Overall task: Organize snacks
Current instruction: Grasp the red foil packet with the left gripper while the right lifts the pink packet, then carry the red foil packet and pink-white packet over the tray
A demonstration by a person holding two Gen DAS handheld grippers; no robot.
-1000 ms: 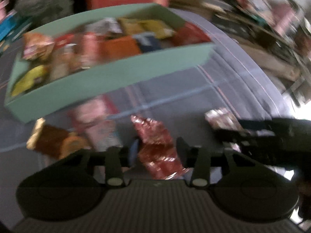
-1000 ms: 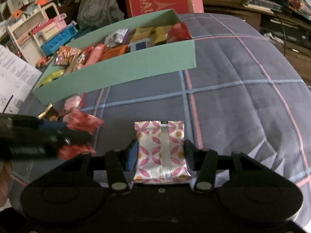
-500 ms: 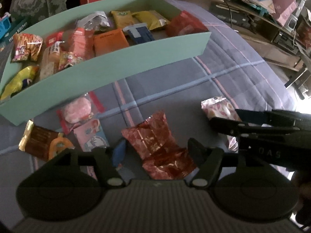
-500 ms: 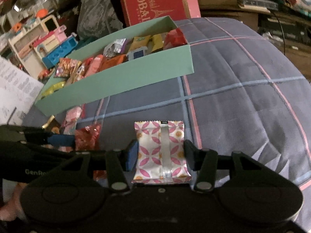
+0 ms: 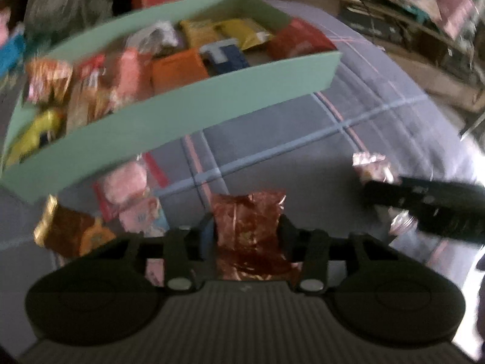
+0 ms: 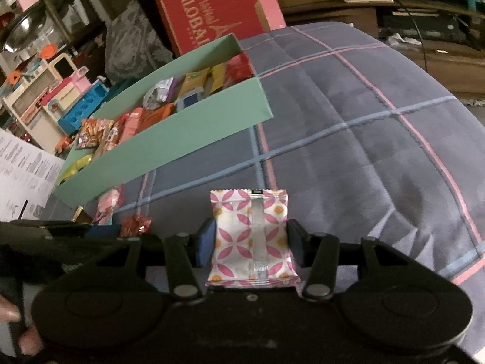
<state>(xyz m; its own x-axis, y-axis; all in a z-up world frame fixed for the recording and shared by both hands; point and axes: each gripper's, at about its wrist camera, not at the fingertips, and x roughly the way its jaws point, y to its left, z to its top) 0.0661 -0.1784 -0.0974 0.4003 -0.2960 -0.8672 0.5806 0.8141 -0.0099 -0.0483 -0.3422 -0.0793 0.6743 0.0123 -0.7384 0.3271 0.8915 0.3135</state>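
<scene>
A green open box (image 5: 182, 115) full of several snack packs stands on the plaid cover, beyond both grippers. My left gripper (image 5: 245, 233) is closing its jaws on a red foil snack packet (image 5: 247, 221), and both pads touch its sides. In the right wrist view that red foil snack packet (image 6: 136, 224) shows at the left gripper (image 6: 103, 230) tips. My right gripper (image 6: 250, 236) is shut on a white packet with pink petal print (image 6: 251, 227), held upright just above the cover. The same packet (image 5: 371, 165) shows at the right of the left wrist view.
Loose snacks lie in front of the box: a pink pack (image 5: 124, 179) and a brown-gold pack (image 5: 69, 230). A red carton (image 6: 212, 9) stands behind the box, with a toy kitchen (image 6: 51, 97) and a printed sheet (image 6: 21, 176) to the left. The blue plaid cover (image 6: 363, 151) stretches right.
The left jaws opened wide over the red foil packet, then closed in on it, and it now stands straight between them. The right gripper rolled a little, still holding its packet.
</scene>
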